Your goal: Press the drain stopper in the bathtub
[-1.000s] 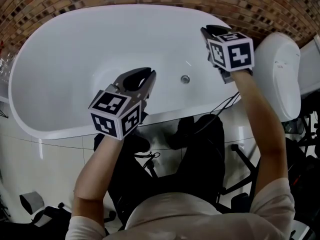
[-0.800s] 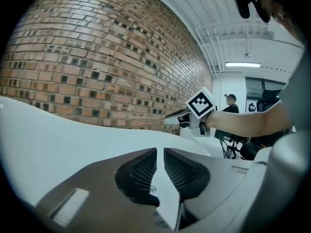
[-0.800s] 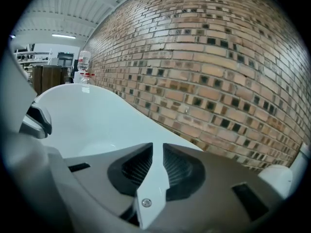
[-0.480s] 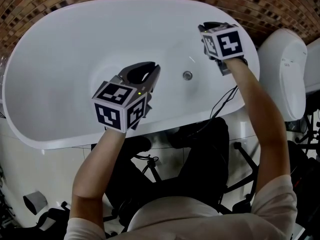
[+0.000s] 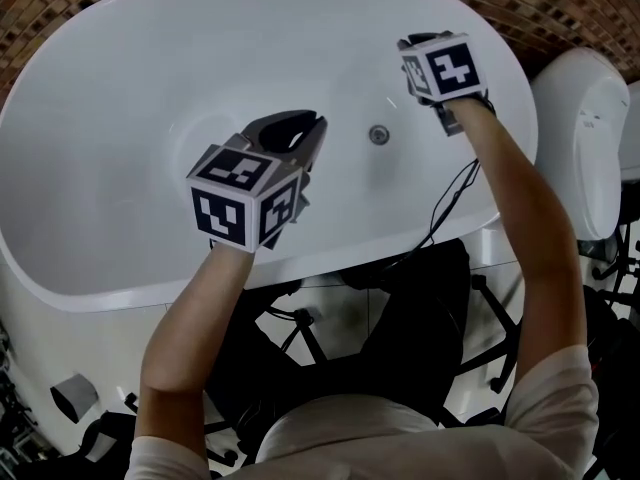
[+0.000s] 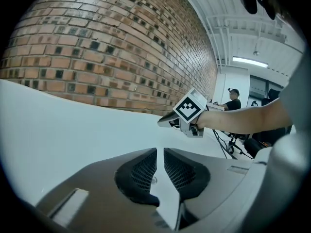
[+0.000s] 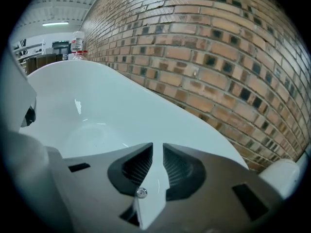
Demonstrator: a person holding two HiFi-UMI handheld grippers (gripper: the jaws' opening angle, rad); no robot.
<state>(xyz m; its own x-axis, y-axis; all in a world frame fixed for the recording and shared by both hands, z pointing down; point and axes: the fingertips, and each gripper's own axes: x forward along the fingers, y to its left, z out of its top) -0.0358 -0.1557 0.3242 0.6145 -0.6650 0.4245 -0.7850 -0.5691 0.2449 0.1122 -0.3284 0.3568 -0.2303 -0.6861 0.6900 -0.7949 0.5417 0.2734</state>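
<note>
Over bathtub right end, hovering with right gripper jaws pressed nearly together, empty, presumably to poke as one blunt tip. Sighting drain stopper through slit, down on tub floor. Holding left gripper closed too, empty, mid-tub.

The left gripper and right gripper have each reached farther out over the bathtub.
</note>
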